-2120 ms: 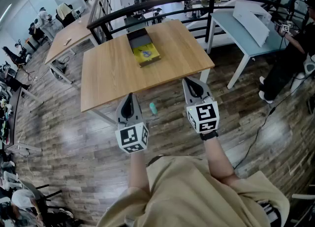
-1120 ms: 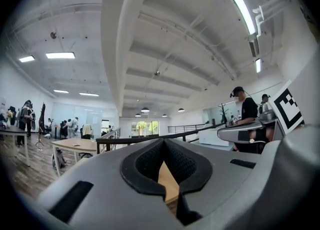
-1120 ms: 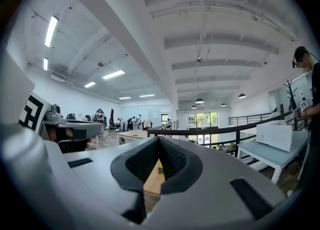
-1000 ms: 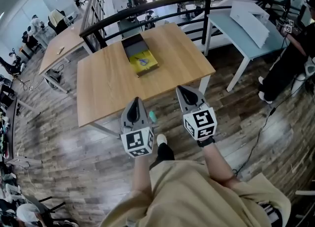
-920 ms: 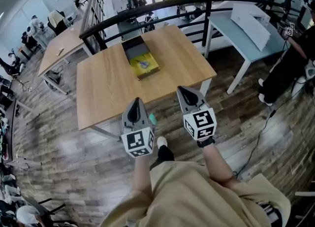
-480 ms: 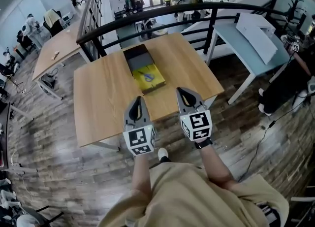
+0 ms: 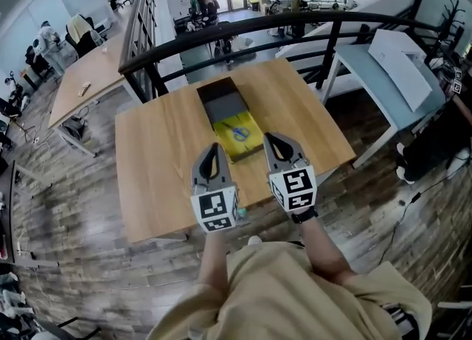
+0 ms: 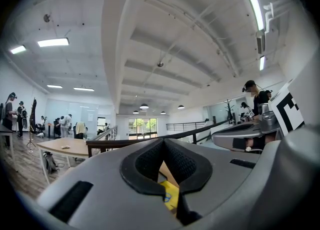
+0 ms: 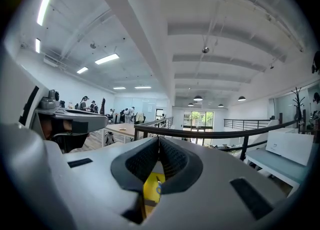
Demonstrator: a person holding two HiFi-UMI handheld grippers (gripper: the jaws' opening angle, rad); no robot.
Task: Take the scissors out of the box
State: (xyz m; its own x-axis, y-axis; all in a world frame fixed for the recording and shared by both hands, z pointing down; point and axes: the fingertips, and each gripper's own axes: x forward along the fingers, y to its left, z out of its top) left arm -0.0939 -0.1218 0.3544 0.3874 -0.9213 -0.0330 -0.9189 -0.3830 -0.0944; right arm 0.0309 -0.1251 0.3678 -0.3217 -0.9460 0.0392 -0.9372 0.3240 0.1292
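In the head view an open box (image 7: pixel 237 126) lies on the wooden table (image 7: pixel 169 161), with a dark lid half behind and a yellow-lined half in front. Blue-handled scissors (image 7: pixel 240 136) rest on the yellow lining. My left gripper (image 7: pixel 213 150) hovers over the table's near part, just left of the box, jaws shut and empty. My right gripper (image 7: pixel 276 139) is just right of the box, also shut and empty. Both point level toward the far side. Through each gripper's closed jaws a strip of the yellow box (image 8: pixel 170 194) (image 9: pixel 151 187) shows.
A black railing (image 7: pixel 243 25) runs behind the table. A light blue table (image 7: pixel 383 73) with a white box stands to the right, another wooden table (image 7: pixel 88 77) at the far left. People sit at desks far left. Wooden floor surrounds the table.
Both grippers and I have moved forward to the table; they were over the floor in front of it and now flank the box. The jaws stayed shut.
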